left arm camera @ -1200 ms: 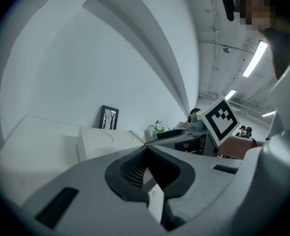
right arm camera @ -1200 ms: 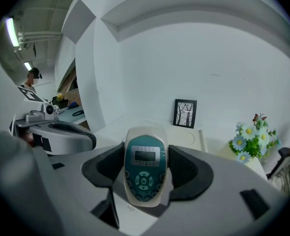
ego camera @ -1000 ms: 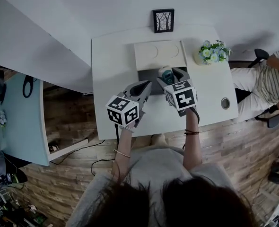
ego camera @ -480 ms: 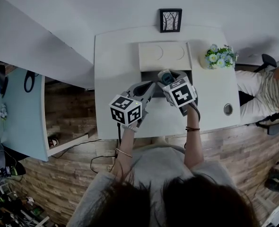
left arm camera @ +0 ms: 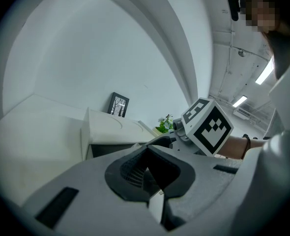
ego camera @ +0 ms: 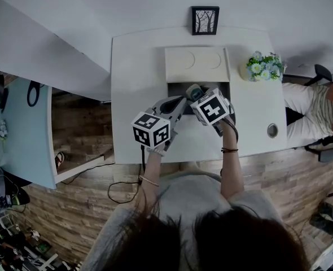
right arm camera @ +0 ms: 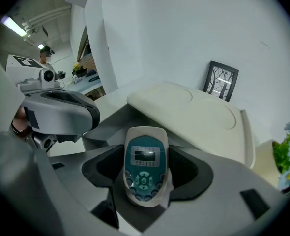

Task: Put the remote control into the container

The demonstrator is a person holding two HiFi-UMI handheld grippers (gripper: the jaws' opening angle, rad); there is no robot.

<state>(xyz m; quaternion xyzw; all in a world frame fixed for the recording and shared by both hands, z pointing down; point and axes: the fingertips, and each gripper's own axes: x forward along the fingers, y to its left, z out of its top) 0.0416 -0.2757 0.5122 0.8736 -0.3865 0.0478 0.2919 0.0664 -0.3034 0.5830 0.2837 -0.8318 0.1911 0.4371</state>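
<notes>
Head view: over the white bench (ego camera: 134, 78), the right tool (ego camera: 200, 97) holds the remote (ego camera: 194, 88) at the dark mouth of the open container (ego camera: 176, 88), with the left tool (ego camera: 175, 103) just beside it.

Left gripper view: the jaws are closed together, with nothing between them.

Right gripper view: the jaws clamp the remote's sides, buttons facing up, in front of the container's lid (right arm camera: 199, 112).

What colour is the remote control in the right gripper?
The remote control has a teal face in a white casing, clearest in the right gripper view.
</notes>
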